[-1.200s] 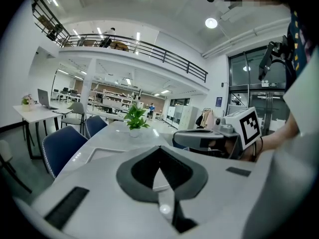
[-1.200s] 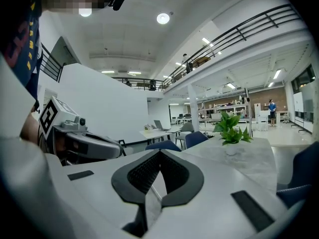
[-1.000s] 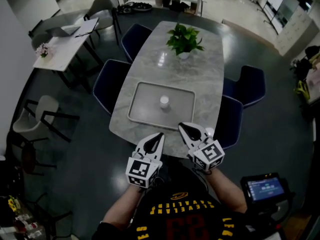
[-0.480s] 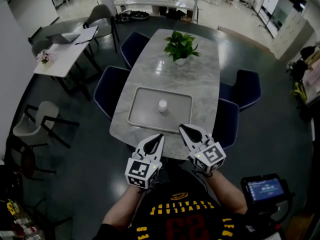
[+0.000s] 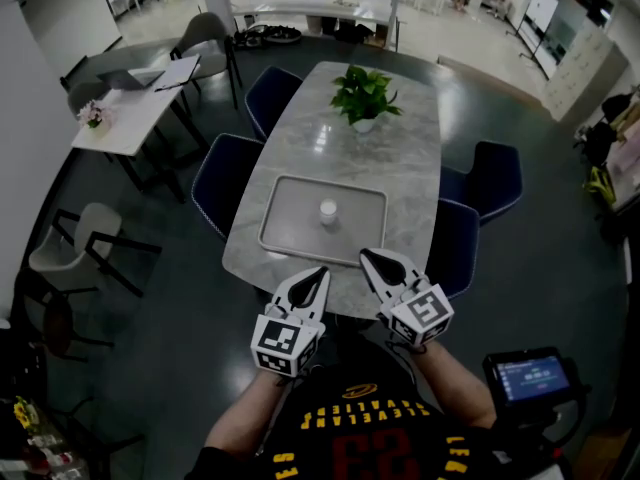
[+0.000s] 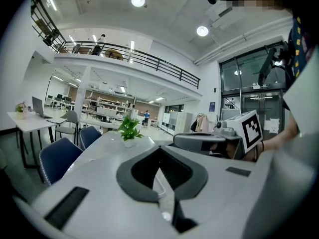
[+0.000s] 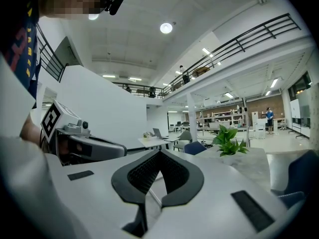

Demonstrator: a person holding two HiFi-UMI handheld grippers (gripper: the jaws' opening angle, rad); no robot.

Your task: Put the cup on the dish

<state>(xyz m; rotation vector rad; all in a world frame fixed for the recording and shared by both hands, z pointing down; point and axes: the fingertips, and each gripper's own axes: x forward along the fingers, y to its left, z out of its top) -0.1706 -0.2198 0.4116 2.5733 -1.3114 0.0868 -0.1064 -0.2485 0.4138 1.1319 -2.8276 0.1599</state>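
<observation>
A small white cup (image 5: 328,210) stands upright in the middle of a grey rectangular tray (image 5: 285,238) on the marble table (image 5: 400,178). My left gripper (image 5: 320,271) and right gripper (image 5: 366,256) hover side by side over the table's near edge, short of the tray, and both are shut with nothing in them. In the left gripper view the left gripper (image 6: 159,150) has its jaws closed together, with the right gripper (image 6: 219,138) beside it. The right gripper (image 7: 159,153) also shows closed jaws in its own view. Neither gripper view shows the cup.
A potted green plant (image 5: 365,93) stands at the table's far end. Dark blue chairs (image 5: 225,173) flank the table on the left, and more (image 5: 492,173) stand on the right. A white desk (image 5: 130,93) with a laptop is at far left. A screen (image 5: 530,376) sits near my right elbow.
The head view has shifted a little, so the table and tray sit slightly differently in it. Both grippers stay shut, side by side near the table's edge.
</observation>
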